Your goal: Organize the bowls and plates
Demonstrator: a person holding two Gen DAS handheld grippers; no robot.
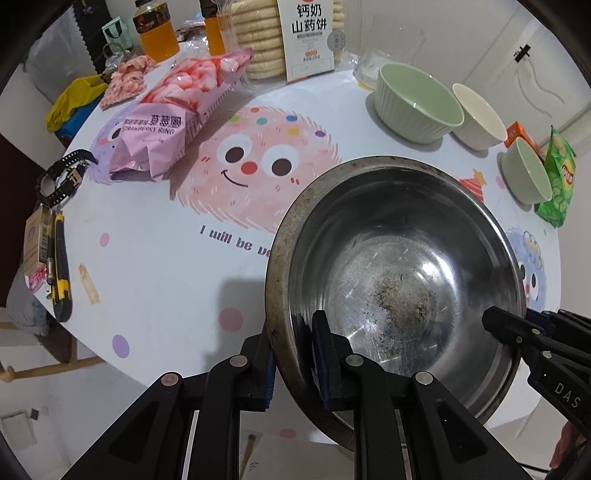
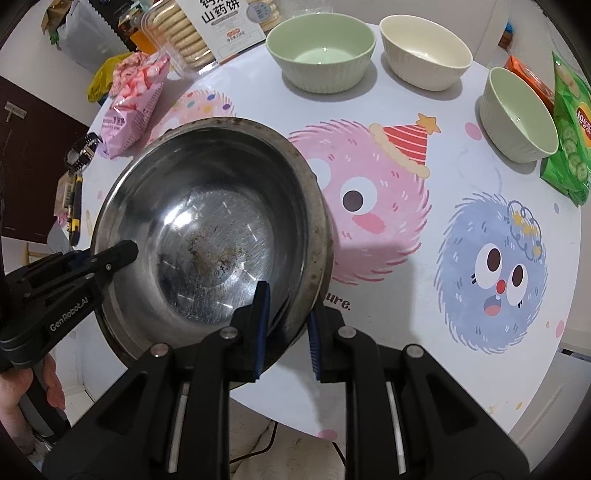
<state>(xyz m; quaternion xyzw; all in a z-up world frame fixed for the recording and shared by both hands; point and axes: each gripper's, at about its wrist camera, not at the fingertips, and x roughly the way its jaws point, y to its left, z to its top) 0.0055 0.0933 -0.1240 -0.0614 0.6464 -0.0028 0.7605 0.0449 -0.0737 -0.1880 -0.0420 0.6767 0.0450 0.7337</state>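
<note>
A scuffed steel bowl [image 1: 399, 266] [image 2: 207, 229] with burnt specks inside hangs tilted over the near edge of the cartoon-print table [image 1: 166, 277] [image 2: 406, 332]. My left gripper [image 1: 295, 354] is shut on its left rim, one pad inside and one outside; its tip [image 2: 129, 251] shows in the right wrist view. My right gripper [image 2: 288, 332] is shut on the opposite rim, with its tip [image 1: 495, 321] visible in the left wrist view. At the far side stand a large green bowl [image 1: 417, 103] [image 2: 321, 55], a cream bowl [image 1: 480, 118] [image 2: 424, 51] and a smaller green bowl [image 1: 528, 173] [image 2: 517, 114], all upright.
A pink snack bag [image 1: 166, 122], a biscuit box [image 1: 306, 37] and juice bottles [image 1: 155, 29] crowd the far left. A green chips bag [image 2: 572, 129] lies by the small bowl. A watch [image 1: 62, 177] and utility knife [image 1: 59, 266] sit at the left edge. A hand [image 2: 18, 387] holds the left gripper.
</note>
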